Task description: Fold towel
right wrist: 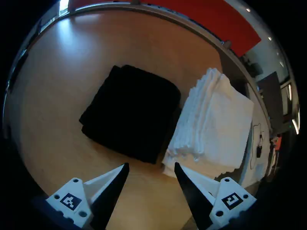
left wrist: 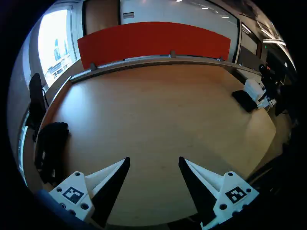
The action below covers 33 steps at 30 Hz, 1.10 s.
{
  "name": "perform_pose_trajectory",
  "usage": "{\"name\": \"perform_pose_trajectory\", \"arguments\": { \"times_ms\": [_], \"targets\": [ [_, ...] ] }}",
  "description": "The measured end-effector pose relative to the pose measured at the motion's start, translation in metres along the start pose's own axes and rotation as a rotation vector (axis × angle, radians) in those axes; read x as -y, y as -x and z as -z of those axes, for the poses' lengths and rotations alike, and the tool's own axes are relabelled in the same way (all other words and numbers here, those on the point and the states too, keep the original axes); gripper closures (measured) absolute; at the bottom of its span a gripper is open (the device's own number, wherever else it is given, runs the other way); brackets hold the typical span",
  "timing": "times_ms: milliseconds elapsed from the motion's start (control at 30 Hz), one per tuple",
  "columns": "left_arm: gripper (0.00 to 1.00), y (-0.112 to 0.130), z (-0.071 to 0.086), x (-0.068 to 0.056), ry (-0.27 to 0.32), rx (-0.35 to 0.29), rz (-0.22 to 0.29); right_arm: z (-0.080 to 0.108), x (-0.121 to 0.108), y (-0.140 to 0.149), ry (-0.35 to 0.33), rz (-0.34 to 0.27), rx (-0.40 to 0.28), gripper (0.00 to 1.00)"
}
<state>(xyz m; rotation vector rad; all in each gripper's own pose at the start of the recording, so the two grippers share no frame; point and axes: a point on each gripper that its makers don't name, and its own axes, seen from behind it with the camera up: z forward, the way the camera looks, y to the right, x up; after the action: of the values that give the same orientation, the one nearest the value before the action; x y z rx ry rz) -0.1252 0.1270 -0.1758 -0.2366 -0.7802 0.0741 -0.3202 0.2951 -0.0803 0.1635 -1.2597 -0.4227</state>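
In the right gripper view a folded black towel [right wrist: 132, 111] lies flat on the wooden table [right wrist: 57, 76], with a stack of folded white towels [right wrist: 215, 122] right beside it. My right gripper [right wrist: 151, 168] hovers open just short of the near edges of both, nothing between its fingers. In the left gripper view my left gripper [left wrist: 153, 163] stands open over bare table [left wrist: 153, 107]. The same black towel [left wrist: 244, 100] and white stack [left wrist: 255, 90] appear small at the far right edge of that table.
A red divider panel [left wrist: 153, 42] runs along the table's far edge. A dark chair [left wrist: 50, 149] with something black draped on it stands at the left side, by a bright window [left wrist: 55, 46]. Dark equipment [left wrist: 270, 82] sits past the towels.
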Motion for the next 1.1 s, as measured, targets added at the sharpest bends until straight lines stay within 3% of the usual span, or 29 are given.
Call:
{"name": "perform_pose_trajectory", "arguments": {
  "times_ms": [467,767,1100],
  "targets": [
    [0.06,-0.005,0.003,0.003,0.001,-0.017,0.002,0.008,0.015,-0.012,-0.020,-0.038,-0.045,0.05],
    [0.06,-0.011,0.006,0.004,0.003,-0.032,0.001,0.020,0.028,-0.037,-0.068,-0.167,-0.127,0.05],
    [0.06,-0.018,0.007,0.004,0.010,-0.045,0.011,0.024,0.040,-0.048,-0.130,-0.304,-0.171,0.05]
  ]
}}
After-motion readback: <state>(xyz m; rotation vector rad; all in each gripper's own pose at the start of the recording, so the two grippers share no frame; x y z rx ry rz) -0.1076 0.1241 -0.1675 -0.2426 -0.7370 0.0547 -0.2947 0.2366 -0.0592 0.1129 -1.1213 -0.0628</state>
